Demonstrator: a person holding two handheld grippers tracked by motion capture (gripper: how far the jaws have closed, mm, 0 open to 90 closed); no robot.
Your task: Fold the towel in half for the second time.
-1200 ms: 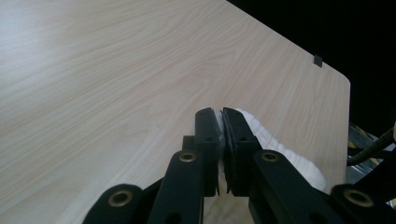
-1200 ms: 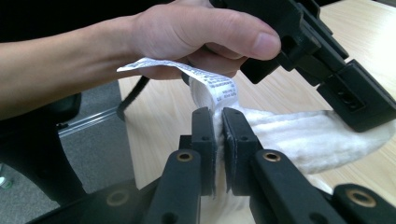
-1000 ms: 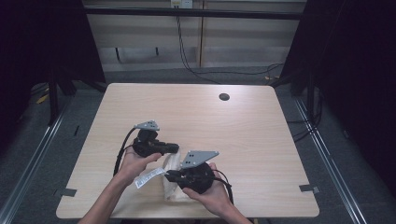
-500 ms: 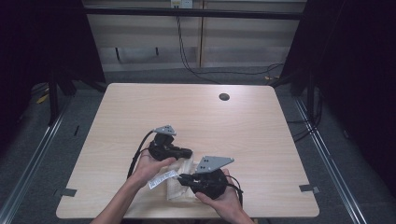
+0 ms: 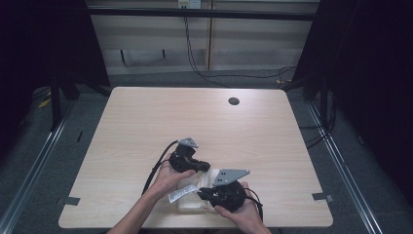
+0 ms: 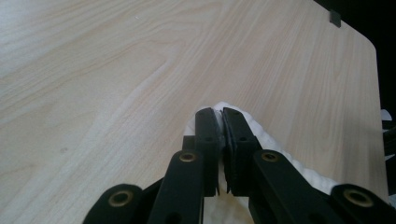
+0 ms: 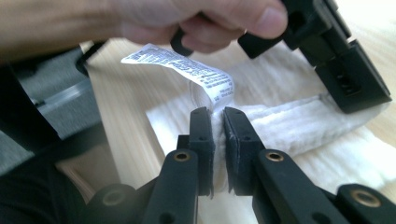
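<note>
Near the front edge of the pale wood desk point(image 5: 146, 122), seen from the high view: left hand point(image 5: 168, 179) wrapped around the left gripper point(image 5: 204, 167), black body tilted, grey three-cornered plate on top, cable trailing back along the forearm. Just right of it, folded white cloth point(image 5: 195, 204) lying flat on the desk between the two grippers, with a printed white care label point(image 5: 181, 194) sticking out toward the left hand. Farther right, right hand point(image 5: 243, 214) gripping the right gripper point(image 5: 202, 194), aimed leftward into the cloth, plate on top as well. From the left gripper view: fingers point(image 6: 207, 128) drawn almost together, a thin fold of the cloth point(image 6: 280, 149) pinched between the pads, more cloth spreading off to the right over the bare desk point(image 6: 116, 70). From the right gripper view: label point(image 7: 187, 70) curling upward at the left, fingers point(image 7: 201, 126) below it nearly closed with a ridge of cloth point(image 7: 289, 126) caught between them, recently eased apart a little yet pads against the fabric; beyond, the left hand point(image 7: 187, 18) and the left gripper point(image 7: 359, 93) pressing down on the cloth's far right part. Round dark hole point(image 5: 234, 101) well apart, near the desk's far edge.
</note>
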